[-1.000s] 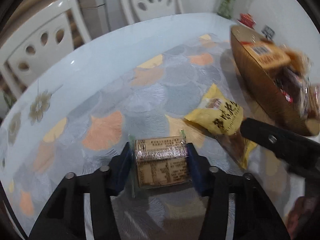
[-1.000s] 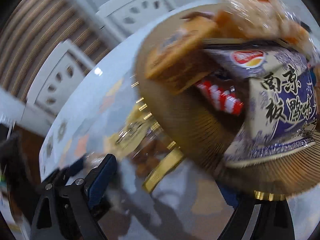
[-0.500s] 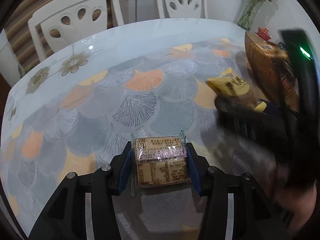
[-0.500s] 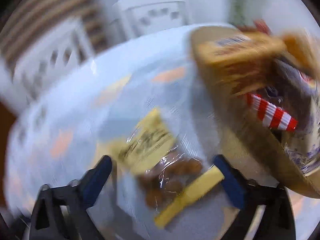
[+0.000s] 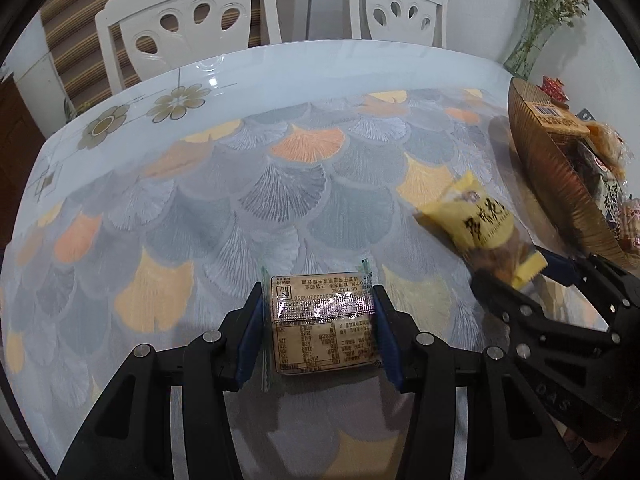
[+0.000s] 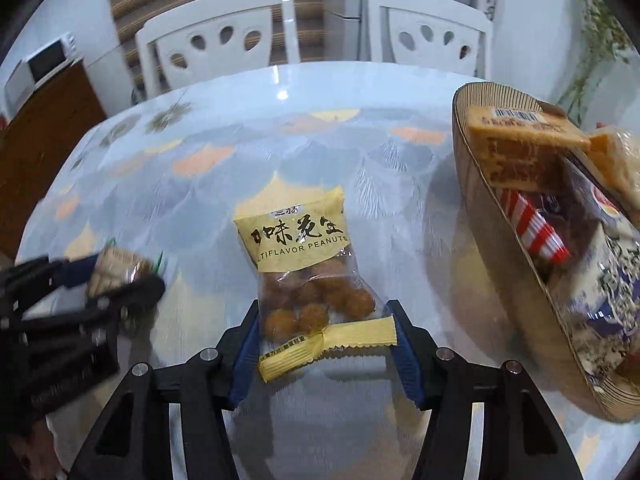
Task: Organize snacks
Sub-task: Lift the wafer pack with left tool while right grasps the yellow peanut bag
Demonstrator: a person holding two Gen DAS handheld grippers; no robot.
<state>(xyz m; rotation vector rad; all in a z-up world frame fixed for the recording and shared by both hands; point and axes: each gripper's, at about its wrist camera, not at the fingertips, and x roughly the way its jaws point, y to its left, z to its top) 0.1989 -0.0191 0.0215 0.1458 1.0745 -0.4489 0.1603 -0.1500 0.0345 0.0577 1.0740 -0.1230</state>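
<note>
Left hand-held gripper (image 5: 320,328) grasps a wrapped snack bar (image 5: 323,324); right hand-held gripper (image 6: 322,340) straddles the peanut packet (image 6: 308,272), released, likely closing next toward the basket (image 6: 504,248) on its right.

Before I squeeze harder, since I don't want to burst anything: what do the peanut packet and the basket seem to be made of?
The peanut packet looks like thin plastic film: glossy, with a clear window showing the nuts and crimped, saw-toothed end seals. It probably crushes easily. The basket looks like ribbed, corrugated card or thin wood with a golden-brown matte finish; the fine parallel ridges suggest that, but the exact material is unclear.
</note>
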